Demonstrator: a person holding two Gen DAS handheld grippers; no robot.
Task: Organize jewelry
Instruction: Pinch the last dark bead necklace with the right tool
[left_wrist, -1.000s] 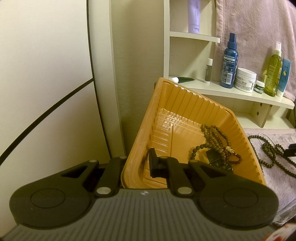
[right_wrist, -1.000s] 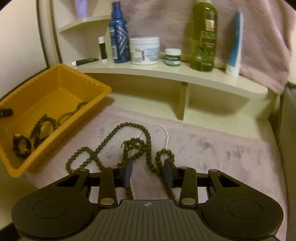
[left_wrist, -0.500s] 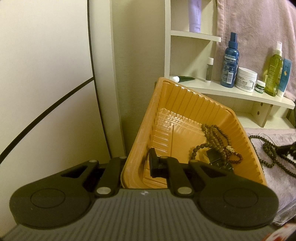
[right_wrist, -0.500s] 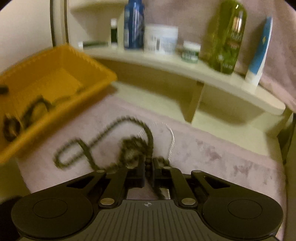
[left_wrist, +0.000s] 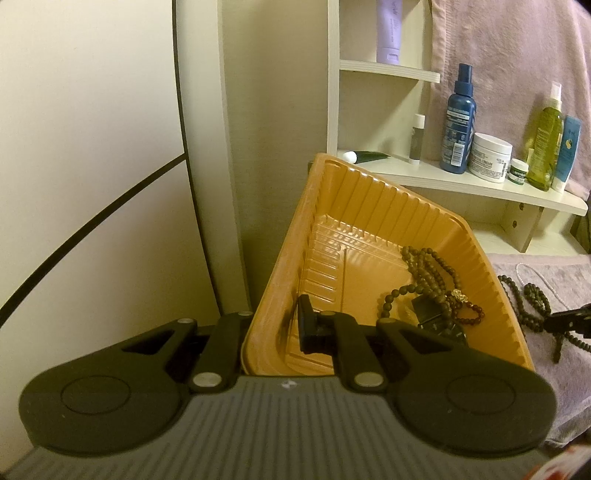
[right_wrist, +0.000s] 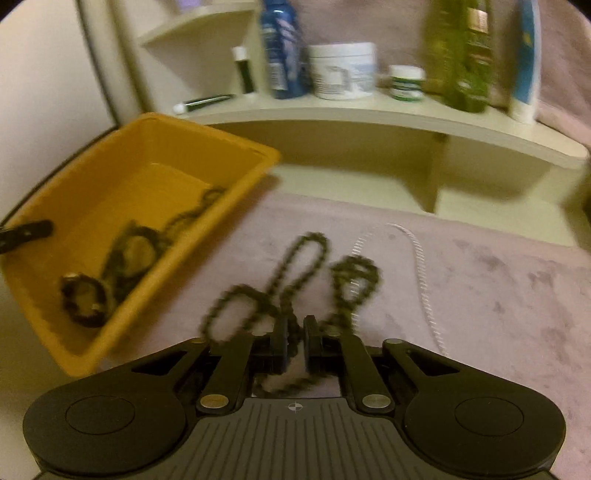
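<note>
My left gripper (left_wrist: 275, 328) is shut on the near wall of the orange tray (left_wrist: 354, 206) and holds it tilted. Brown bead bracelets (left_wrist: 430, 280) and a dark watch lie in the tray's low corner. The tray also shows in the right wrist view (right_wrist: 177, 136). My right gripper (right_wrist: 295, 341) is shut on the dark green bead necklace (right_wrist: 295, 266), which hangs in blurred loops just above the mauve cloth (right_wrist: 498, 295). A thin white chain (right_wrist: 417, 254) lies on the cloth beside it. The right gripper shows at the right edge of the left wrist view (left_wrist: 569, 321).
A cream shelf (right_wrist: 369, 110) behind the cloth carries a blue spray bottle (right_wrist: 282, 48), a white jar (right_wrist: 343, 70), a small green-label jar (right_wrist: 406, 83), a green bottle (right_wrist: 461, 55) and a blue tube. A cream wall panel (left_wrist: 92, 147) stands to the left of the tray.
My right gripper closed on the green bead necklace and has lifted it, drawing the loops together and toward the tray. The left gripper and tray have hardly moved.
</note>
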